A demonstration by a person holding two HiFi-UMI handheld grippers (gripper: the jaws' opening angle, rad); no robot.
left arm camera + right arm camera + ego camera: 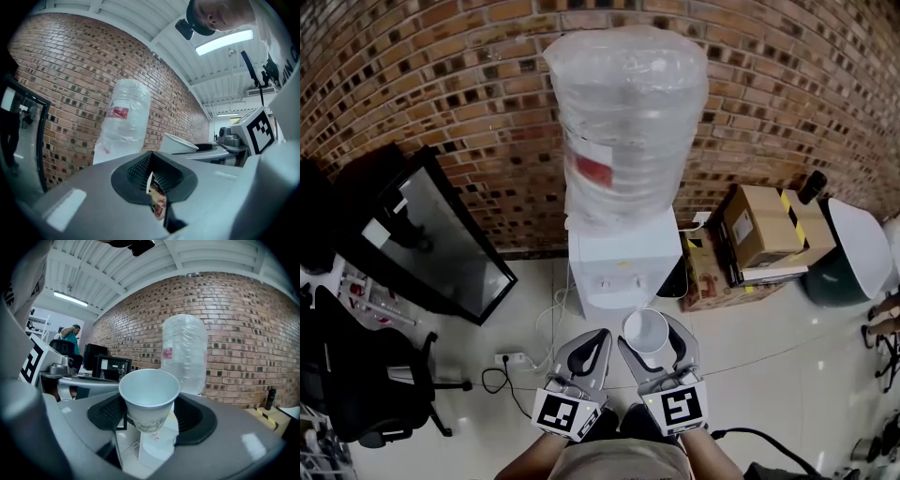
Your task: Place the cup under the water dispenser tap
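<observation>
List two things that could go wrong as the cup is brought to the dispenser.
1. The cup looks like thin paper, held low in the right gripper; its jaws might crumple it or let it tip.
2. The left gripper is close beside it and might knock it near the dispenser.

The pale tiled floor (769, 347) straight before the white box-shaped water dispenser (623, 262) lies open up to its front face. To the left, a black-framed glass panel (441, 239) leans on the brick wall (441, 75), and a black office chair (366, 375) stands nearer. A white power strip (511, 358) with cables lies near the dispenser's left foot. Brown cardboard boxes (759, 225) crowd its right side.
</observation>
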